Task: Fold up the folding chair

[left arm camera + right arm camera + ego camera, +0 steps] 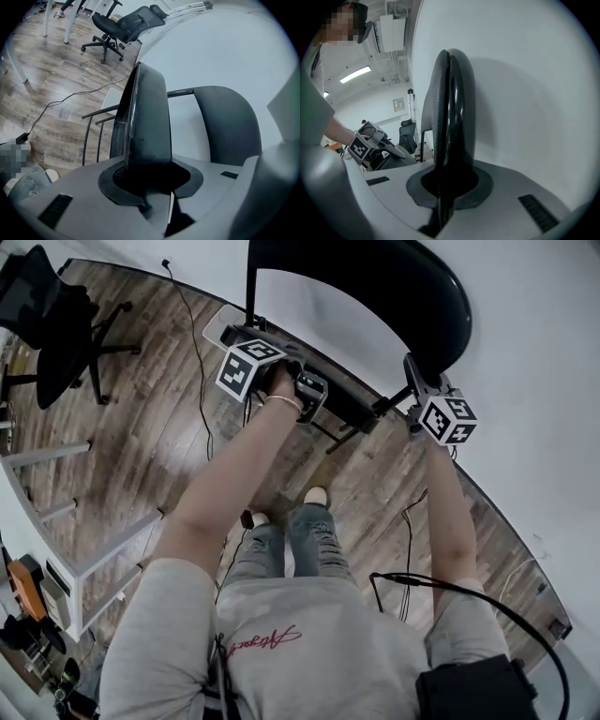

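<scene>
Head view: folding chair [394,296] stands against the wall [534,352]. The left gripper [314,395] is on the tipped-up seat [352,409], the right gripper [413,369] at the chair's side frame.

Left gripper view: jaws pinch the seat edge, with the backrest [227,126] just beyond.

Right gripper view: jaws pressed together, nothing between them.

Likely mid-fold. Keep the pinch firm, swing the seat flat to the backrest and steady the frame with the right.

Lighting is bright and diffuse; a ceiling strip light [355,75] glows in the right gripper view. Shadows are soft. Fisheye distortion bends and darkens all edges.
</scene>
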A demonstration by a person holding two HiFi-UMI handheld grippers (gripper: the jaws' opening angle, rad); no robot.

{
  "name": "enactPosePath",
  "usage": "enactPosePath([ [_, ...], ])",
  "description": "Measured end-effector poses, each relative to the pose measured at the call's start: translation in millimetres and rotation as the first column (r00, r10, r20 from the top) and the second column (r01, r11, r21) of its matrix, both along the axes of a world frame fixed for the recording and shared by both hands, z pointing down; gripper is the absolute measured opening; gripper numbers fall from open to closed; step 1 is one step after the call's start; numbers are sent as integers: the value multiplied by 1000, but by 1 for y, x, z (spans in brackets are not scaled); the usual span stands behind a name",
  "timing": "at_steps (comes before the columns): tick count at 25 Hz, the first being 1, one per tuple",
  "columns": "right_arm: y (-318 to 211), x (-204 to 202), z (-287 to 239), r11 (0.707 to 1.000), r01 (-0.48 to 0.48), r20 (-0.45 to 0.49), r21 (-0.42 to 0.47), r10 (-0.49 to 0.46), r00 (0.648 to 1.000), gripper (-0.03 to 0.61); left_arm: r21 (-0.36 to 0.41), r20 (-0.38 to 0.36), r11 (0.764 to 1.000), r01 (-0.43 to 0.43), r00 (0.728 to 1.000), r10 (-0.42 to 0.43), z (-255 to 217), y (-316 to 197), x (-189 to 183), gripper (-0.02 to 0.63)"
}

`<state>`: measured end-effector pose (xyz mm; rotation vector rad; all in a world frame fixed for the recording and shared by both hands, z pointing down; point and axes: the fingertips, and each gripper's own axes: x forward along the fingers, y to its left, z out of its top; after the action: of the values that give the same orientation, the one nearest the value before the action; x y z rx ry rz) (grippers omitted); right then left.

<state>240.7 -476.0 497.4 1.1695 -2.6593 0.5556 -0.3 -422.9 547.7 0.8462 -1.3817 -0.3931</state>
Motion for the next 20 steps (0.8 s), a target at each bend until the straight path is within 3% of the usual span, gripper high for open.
enactPosePath([
  [11,-23,6,-10,995,-87,-41,50,90,995,15,-105,40,994,25,999,-21,-3,-54,20,155],
  [15,-29,9,-15,988,-120,-33,94,124,992,15,-140,23,990,37,999,-34,-4,-80,32,169],
  [20,-34,17,-17,969,-181,-39,169,191,981,17,-222,89,975,21,996,-1,5,-98,35,169],
])
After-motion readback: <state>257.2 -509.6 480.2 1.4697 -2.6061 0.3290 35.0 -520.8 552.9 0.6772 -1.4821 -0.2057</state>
